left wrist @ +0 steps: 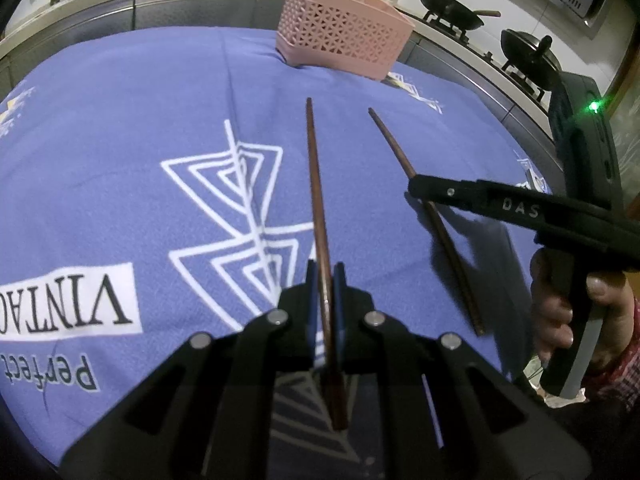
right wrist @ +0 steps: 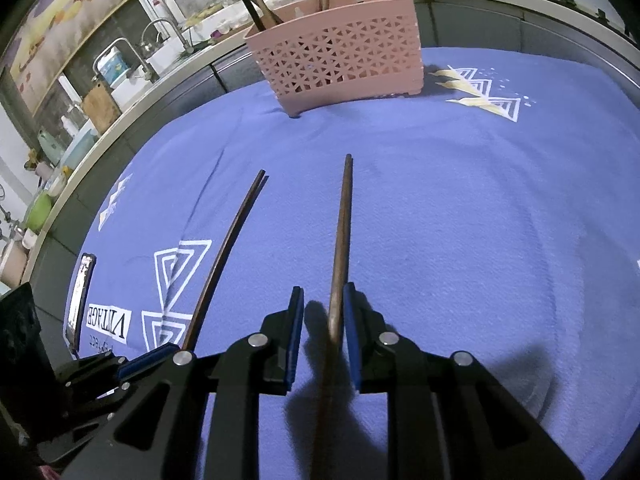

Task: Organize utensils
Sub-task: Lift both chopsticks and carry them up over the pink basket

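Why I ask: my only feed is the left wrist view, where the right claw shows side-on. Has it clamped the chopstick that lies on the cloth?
Observer: No. In the right wrist view the right claw stands open astride the chopstick. The stick sits right beside one blue pad, with a clear gap to the other.
Operator: Is there anything on the cloth that my view misses?
Observer: Yes, a phone lies at the left edge of the purple cloth, as that view shows it.
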A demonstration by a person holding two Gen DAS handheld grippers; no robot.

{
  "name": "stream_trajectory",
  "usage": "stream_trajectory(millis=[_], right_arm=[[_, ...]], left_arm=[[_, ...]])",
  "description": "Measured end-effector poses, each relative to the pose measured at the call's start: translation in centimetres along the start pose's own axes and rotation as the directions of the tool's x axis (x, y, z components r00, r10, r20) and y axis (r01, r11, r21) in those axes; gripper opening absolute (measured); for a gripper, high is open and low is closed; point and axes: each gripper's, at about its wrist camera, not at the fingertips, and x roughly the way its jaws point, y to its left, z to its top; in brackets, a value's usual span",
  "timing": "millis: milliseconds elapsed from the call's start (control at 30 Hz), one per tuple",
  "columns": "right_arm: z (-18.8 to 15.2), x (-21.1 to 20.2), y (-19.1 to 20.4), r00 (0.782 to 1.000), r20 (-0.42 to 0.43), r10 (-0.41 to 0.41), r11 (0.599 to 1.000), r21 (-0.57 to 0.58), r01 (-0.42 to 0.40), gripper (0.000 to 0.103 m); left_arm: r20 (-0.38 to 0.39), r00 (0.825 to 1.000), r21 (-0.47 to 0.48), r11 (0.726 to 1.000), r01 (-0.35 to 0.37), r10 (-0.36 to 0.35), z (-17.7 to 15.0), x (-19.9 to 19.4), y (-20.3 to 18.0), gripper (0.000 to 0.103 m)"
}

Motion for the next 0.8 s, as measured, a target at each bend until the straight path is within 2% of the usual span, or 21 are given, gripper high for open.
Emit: stream_trajectory(millis=[200, 467, 600, 800], right_arm=[[0.7, 0.3, 0.1, 1.0, -0.008, -0.009, 1.0, -0.01, 0.009, 0.021], [0.8, -0.3, -0.1, 1.0, 0.015, 0.023, 1.0, -0.001, -0.023, 0.021], [0.9, -0.3, -0.4, 1.0, 0.014, 0.024, 1.0, 0.002, -0.024, 0.021], [1.4, -0.6, -0.4, 0.999, 0.029, 0.029, 1.0, -0.011, -0.029, 0.022]], left_arm=[[-0.003, 1.0, 0.002, 1.0, -0.005, 0.005, 0.0, 0.0, 0.0, 0.007], [-0.019, 1.0, -0.017, 1.0, 0.008, -0.009, 0.6, 0.2, 0.3, 0.007], [-0.034, 0.999, -0.034, 0.999, 0.023, -0.024, 1.4, 0.6, 0.6, 0.007], [-0.035, 0.999, -0.023, 1.0, 0.001, -0.002, 3.3, 1.9, 0.3, 0.007]])
